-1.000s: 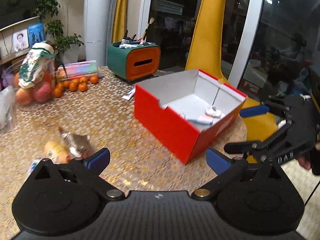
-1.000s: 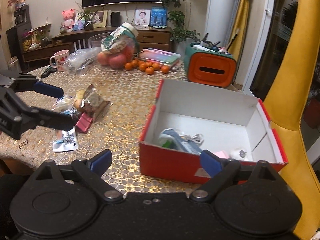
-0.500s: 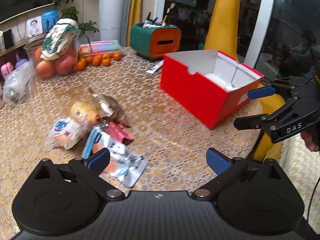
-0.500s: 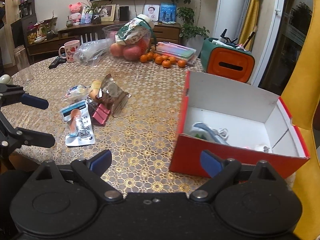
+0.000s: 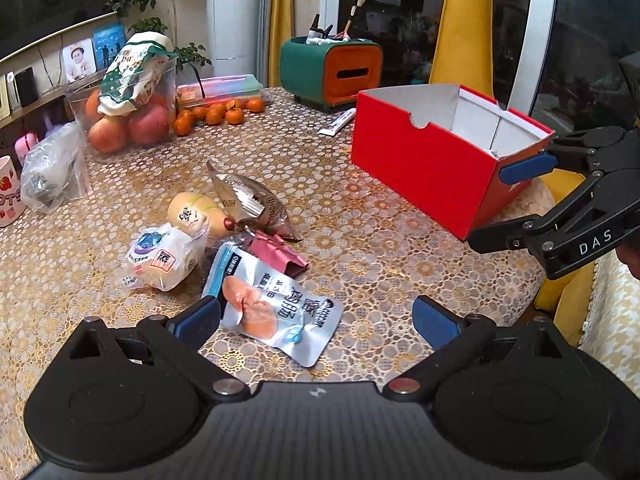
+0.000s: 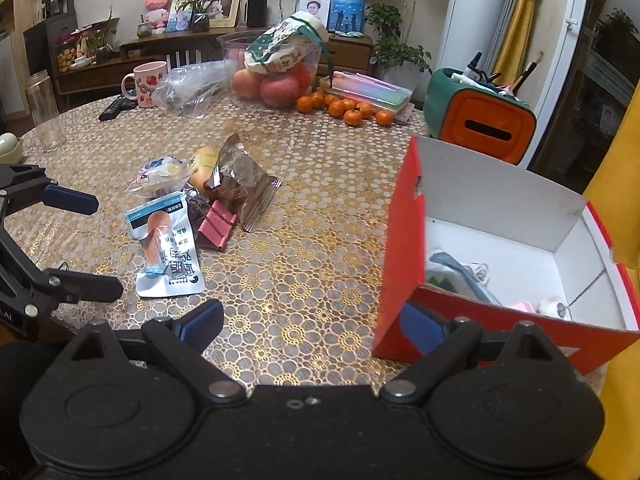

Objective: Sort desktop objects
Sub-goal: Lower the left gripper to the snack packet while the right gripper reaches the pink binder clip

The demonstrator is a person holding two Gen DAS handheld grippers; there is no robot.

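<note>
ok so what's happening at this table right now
A person holds two handheld grippers over a gold-patterned table, sorting loose items into an open red cardboard box that already holds a few small things. Both the left gripper and right gripper are open and empty. The left one hovers just above a silver foil snack pouch, the nearest of a small pile of packets. The right one sits by the box's near corner.

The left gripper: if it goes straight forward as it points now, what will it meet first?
Probably the flat silver snack pouch, lying on the table between and just ahead of the open left gripper. Depth is uncertain; it may pass above it.
</note>
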